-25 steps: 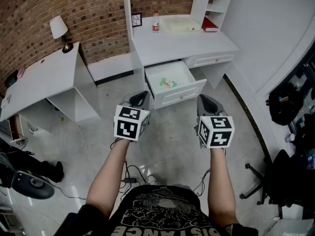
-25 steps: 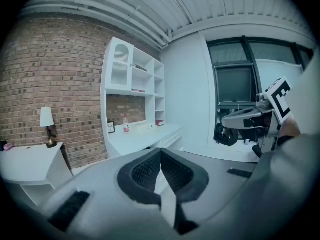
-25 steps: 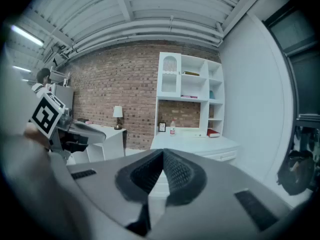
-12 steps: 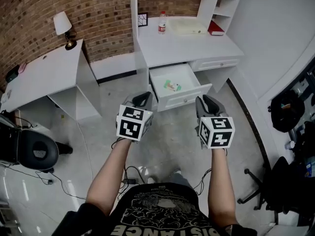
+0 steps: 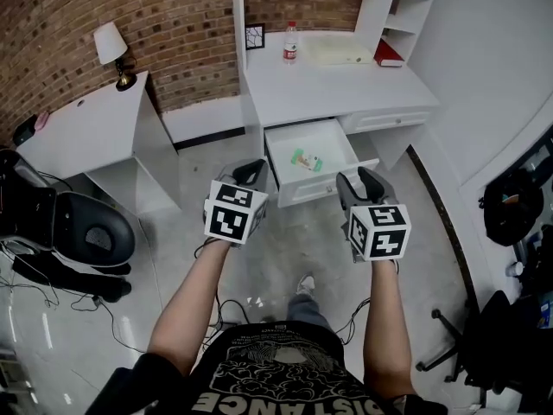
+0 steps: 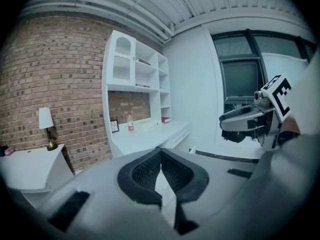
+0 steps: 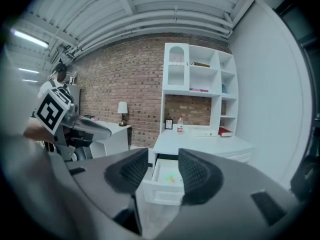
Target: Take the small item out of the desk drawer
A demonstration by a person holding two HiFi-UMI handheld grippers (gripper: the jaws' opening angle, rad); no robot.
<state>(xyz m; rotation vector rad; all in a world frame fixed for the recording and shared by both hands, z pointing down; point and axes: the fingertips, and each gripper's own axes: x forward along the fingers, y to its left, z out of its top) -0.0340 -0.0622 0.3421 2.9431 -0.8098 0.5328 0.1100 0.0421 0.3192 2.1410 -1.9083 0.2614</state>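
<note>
The person is standing on the pale floor (image 5: 285,249) and holding both grippers out ahead, side by side and short of the desk. The left gripper (image 5: 249,169) is holding its jaws pressed together at the tips, with nothing between them. The right gripper (image 5: 366,178) has just been opening its jaws; they are standing apart, clasping nothing. Just beyond the two, the drawer (image 5: 324,188) is hanging pulled out from the white desk (image 5: 328,89). The small item (image 5: 306,159), green and orange, is lying on the drawer's floor near the middle, untouched. Farther back, a bottle (image 5: 290,43) is standing on the desk top and a red book (image 5: 389,53) is lying at its right end, against the brick wall (image 5: 173,24).
</note>
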